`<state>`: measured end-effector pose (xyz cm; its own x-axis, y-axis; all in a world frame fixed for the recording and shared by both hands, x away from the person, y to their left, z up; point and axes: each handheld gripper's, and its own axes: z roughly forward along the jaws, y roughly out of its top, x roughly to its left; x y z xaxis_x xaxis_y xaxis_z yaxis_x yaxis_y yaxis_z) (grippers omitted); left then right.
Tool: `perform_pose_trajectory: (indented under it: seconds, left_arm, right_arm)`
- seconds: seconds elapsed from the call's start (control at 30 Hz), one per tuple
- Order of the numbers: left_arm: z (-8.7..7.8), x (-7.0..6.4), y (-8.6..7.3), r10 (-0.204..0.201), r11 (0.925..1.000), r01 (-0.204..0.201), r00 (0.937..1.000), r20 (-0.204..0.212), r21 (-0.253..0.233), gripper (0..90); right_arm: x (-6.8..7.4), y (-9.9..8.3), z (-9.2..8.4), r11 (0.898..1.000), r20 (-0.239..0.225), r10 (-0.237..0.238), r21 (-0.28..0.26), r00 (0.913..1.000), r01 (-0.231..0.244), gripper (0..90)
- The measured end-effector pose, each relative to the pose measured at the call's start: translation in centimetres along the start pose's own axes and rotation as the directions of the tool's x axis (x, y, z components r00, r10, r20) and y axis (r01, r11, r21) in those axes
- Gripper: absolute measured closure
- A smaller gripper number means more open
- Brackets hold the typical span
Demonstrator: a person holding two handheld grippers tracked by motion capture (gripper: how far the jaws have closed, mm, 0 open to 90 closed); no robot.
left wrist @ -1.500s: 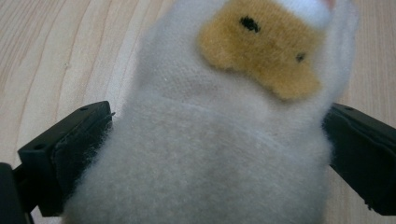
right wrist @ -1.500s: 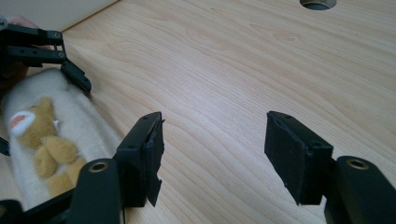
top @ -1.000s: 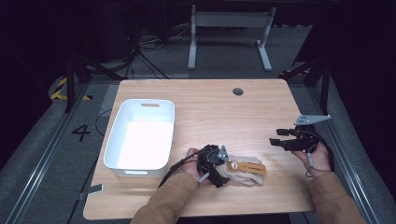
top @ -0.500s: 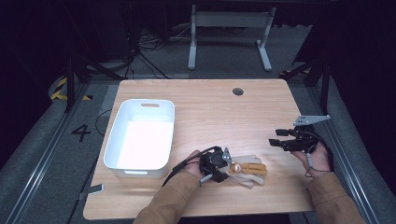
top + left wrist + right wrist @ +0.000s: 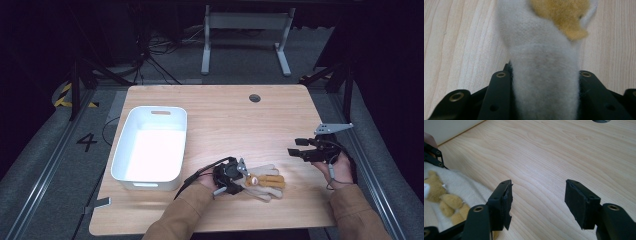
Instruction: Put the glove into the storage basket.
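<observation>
A cream fuzzy glove-like plush (image 5: 265, 186) with a small tan bear (image 5: 269, 178) on it lies near the table's front edge. My left gripper (image 5: 242, 179) sits at its left end. Its jaws have just been closing, and they now pinch the cream fabric (image 5: 544, 82) from both sides, with the tan fur (image 5: 564, 15) just beyond. My right gripper (image 5: 296, 148) hovers at the right side of the table, open with nothing between its fingers (image 5: 537, 197). In the right gripper view the plush (image 5: 461, 187) lies to the left of those jaws.
A white plastic bin (image 5: 125, 150) stands on the left half of the wooden table (image 5: 235, 120). A round cable hole (image 5: 255, 98) sits near the far edge. Bare wood stretches between the bin and my right gripper.
The left gripper's jaws have shut onto the cream plush at its left end. The right hand and its gripper have kept still.
</observation>
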<state>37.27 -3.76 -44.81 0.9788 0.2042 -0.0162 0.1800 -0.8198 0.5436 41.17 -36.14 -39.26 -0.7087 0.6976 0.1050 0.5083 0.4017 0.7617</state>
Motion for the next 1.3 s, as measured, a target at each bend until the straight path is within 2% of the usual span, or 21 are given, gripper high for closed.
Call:
perform_pose_trajectory:
  seconds: [0.1, 0.3, 0.4, 0.47, 0.63, 0.73, 0.9, 1.0, 1.07, 1.13, 1.2, 1.3]
  left_arm:
    - [0.0, 0.1, 0.1, -0.030, 0.9995, 0.030, 0.9996, 0.001, 0.006, 66.1]
    - [-0.2, 0.1, 0.2, -0.053, 0.9986, 0.053, 0.9986, -0.003, -0.005, 67.8]
    - [-0.5, 0.2, 0.3, -0.057, 0.9983, 0.057, 0.9983, -0.005, -0.010, 68.6]
    - [-0.9, 0.2, 0.4, -0.078, 0.9968, 0.078, 0.9969, -0.004, -0.018, 68.6]
    - [-1.8, 0.4, 0.5, -0.101, 0.9943, 0.101, 0.9948, -0.011, -0.036, 68.5]
    - [-2.9, 0.5, 0.8, -0.126, 0.9905, 0.126, 0.9921, 0.000, -0.056, 68.5]
    - [-3.7, 0.6, 1.1, -0.176, 0.9823, 0.178, 0.9830, 0.053, -0.057, 68.4]
    - [-4.2, 0.4, 1.4, -0.179, 0.9822, 0.181, 0.9829, 0.044, -0.051, 68.4]
    - [-4.5, 0.3, 1.5, -0.186, 0.9801, 0.188, 0.9817, 0.042, -0.063, 68.4]
    - [-5.3, 0.3, 1.6, -0.208, 0.9742, 0.211, 0.9773, 0.041, -0.080, 68.4]
    - [-5.9, 0.3, 1.7, -0.214, 0.9724, 0.217, 0.9761, 0.035, -0.087, 68.3]
    - [-6.5, 0.4, 1.8, -0.237, 0.9666, 0.238, 0.9711, 0.029, -0.094, 68.3]
  right_arm:
    - [0.0, -0.1, 0.0, 1.000, 0.000, 0.000, 0.003, 1.0000, 0.000, 39.6]
    - [-0.2, -0.2, -0.2, 1.000, 0.004, 0.003, -0.006, 1.0000, -0.003, 39.6]
    - [-0.2, -0.2, -0.3, 1.000, 0.004, 0.005, -0.011, 1.0000, -0.005, 39.6]
    - [-0.3, -0.2, -0.3, 1.000, 0.005, 0.007, -0.010, 1.0000, -0.006, 39.6]
    - [-0.3, -0.2, -0.4, 1.000, 0.011, 0.009, -0.017, 0.9999, -0.009, 39.5]
    - [-0.4, -0.2, -0.5, 1.000, 0.012, 0.006, -0.020, 0.9999, -0.006, 39.5]
    - [-0.4, -0.1, -0.6, 1.000, 0.011, 0.010, -0.020, 0.9999, -0.010, 39.5]
    - [-0.4, 0.0, -0.7, 1.000, 0.011, 0.011, -0.025, 0.9999, -0.011, 39.5]
    - [-0.5, 0.1, -0.7, 1.000, 0.010, 0.014, -0.028, 0.9999, -0.014, 39.5]
    - [-0.5, 0.1, -0.7, 1.000, 0.009, 0.014, -0.026, 0.9999, -0.013, 39.5]
    - [-0.6, 0.2, -0.6, 1.000, 0.005, 0.018, -0.026, 0.9998, -0.018, 39.4]
    - [-0.7, 0.3, -0.4, 0.999, 0.003, 0.023, -0.027, 0.9997, -0.023, 38.8]
